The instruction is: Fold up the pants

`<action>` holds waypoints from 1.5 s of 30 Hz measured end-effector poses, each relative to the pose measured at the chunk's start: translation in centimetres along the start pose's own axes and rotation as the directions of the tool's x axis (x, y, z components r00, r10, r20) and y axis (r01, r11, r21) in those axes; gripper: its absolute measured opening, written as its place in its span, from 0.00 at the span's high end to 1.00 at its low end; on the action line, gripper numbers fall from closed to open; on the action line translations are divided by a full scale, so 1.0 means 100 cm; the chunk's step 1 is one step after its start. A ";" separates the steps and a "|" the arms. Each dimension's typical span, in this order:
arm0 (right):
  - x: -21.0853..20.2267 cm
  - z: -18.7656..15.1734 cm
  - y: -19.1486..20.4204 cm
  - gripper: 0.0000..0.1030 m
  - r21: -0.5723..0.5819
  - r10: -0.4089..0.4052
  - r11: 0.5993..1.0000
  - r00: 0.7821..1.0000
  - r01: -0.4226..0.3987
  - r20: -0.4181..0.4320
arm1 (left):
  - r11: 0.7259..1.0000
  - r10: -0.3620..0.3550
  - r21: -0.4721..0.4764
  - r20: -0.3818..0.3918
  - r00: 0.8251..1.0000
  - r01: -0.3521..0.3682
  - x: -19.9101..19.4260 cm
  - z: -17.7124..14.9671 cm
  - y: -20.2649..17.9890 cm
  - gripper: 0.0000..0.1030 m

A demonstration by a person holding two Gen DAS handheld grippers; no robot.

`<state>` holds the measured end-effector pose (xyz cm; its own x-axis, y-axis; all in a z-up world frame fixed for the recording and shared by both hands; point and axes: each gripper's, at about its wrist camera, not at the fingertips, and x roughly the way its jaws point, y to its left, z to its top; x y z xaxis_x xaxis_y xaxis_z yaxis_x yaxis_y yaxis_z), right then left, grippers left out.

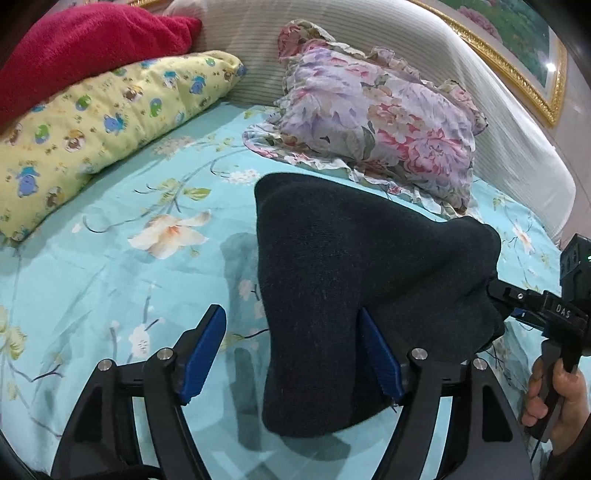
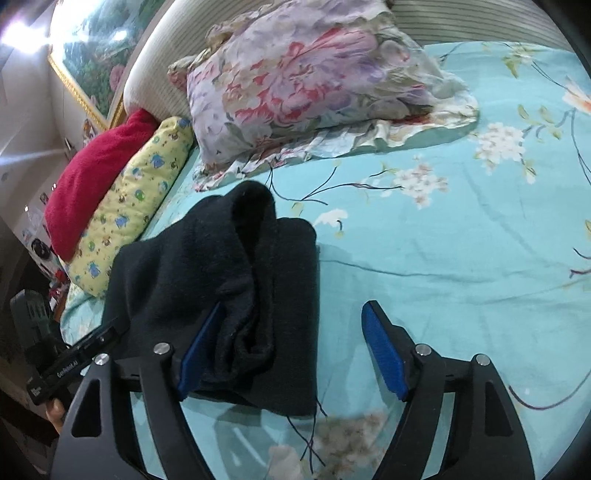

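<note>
The dark pants (image 1: 351, 266) lie folded into a thick bundle on the bed sheet (image 1: 110, 258). My left gripper (image 1: 291, 311) stands open over the bundle's near left corner. The cloth rests against its right pad (image 1: 376, 350), and the left pad (image 1: 207, 347) is clear over the sheet. In the right wrist view the pants (image 2: 221, 266) lean against the left pad (image 2: 201, 347) of my open right gripper (image 2: 293, 308); its right pad (image 2: 384, 347) is free above the sheet. Loose threads (image 2: 314, 424) hang from the near hem. Each gripper shows at the edge of the other's view.
A floral pillow (image 1: 380, 122) lies just beyond the pants against the striped headboard (image 1: 369, 29). A yellow printed pillow (image 1: 103, 122) and a red blanket (image 1: 74, 48) lie along the left side. A hand (image 1: 554, 398) holds the right gripper's handle. A gold-framed picture (image 1: 517, 48) hangs behind.
</note>
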<state>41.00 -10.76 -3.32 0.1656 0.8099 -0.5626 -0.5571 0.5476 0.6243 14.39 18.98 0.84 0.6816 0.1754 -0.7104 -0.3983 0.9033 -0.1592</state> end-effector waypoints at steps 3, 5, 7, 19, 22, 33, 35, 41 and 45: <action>-0.008 0.000 0.003 0.26 -0.002 -0.037 0.999 0.999 0.037 0.013 | 1.000 0.024 0.003 -0.002 1.000 -0.024 -0.009 -0.002 -0.002 0.27; -0.016 -0.002 0.005 0.26 0.005 -0.034 0.999 0.999 0.034 0.028 | 0.999 0.040 0.010 -0.001 0.999 -0.040 -0.016 -0.005 -0.003 0.25; -0.024 -0.004 0.007 0.26 0.009 -0.035 0.999 0.999 0.034 0.041 | 0.998 0.061 0.018 -0.001 0.998 -0.061 -0.022 -0.009 -0.003 0.24; -0.057 -0.030 0.047 0.24 -0.118 0.013 0.993 0.998 -0.006 0.061 | 0.994 0.063 0.088 0.011 0.998 -0.063 -0.048 -0.035 -0.016 0.23; -0.062 -0.038 0.062 0.19 -0.186 0.005 0.983 0.998 0.006 0.062 | 0.992 0.069 0.103 0.020 0.997 -0.071 -0.052 -0.040 -0.019 0.22; -0.067 -0.068 0.088 0.01 -0.316 0.005 0.948 0.997 0.021 0.081 | 0.986 0.100 0.126 0.054 0.993 -0.107 -0.069 -0.058 -0.026 0.21; -0.064 -0.071 0.089 0.01 -0.333 0.002 0.943 0.997 0.021 0.071 | 0.985 0.100 0.133 0.053 0.994 -0.106 -0.070 -0.061 -0.026 0.21; -0.063 -0.077 0.091 0.01 -0.370 -0.025 0.928 0.997 0.051 0.075 | 0.980 0.110 0.163 0.057 0.992 -0.118 -0.075 -0.069 -0.029 0.19; -0.063 -0.079 0.092 0.01 -0.372 -0.015 0.927 0.997 0.042 0.074 | 0.979 0.113 0.165 0.072 0.991 -0.123 -0.081 -0.071 -0.030 0.18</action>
<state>28.40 -12.49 1.70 0.2343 0.8148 -0.5303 -0.8123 0.4637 0.3538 5.68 12.09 2.22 0.6747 0.3038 -0.6726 -0.3728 0.9268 0.0446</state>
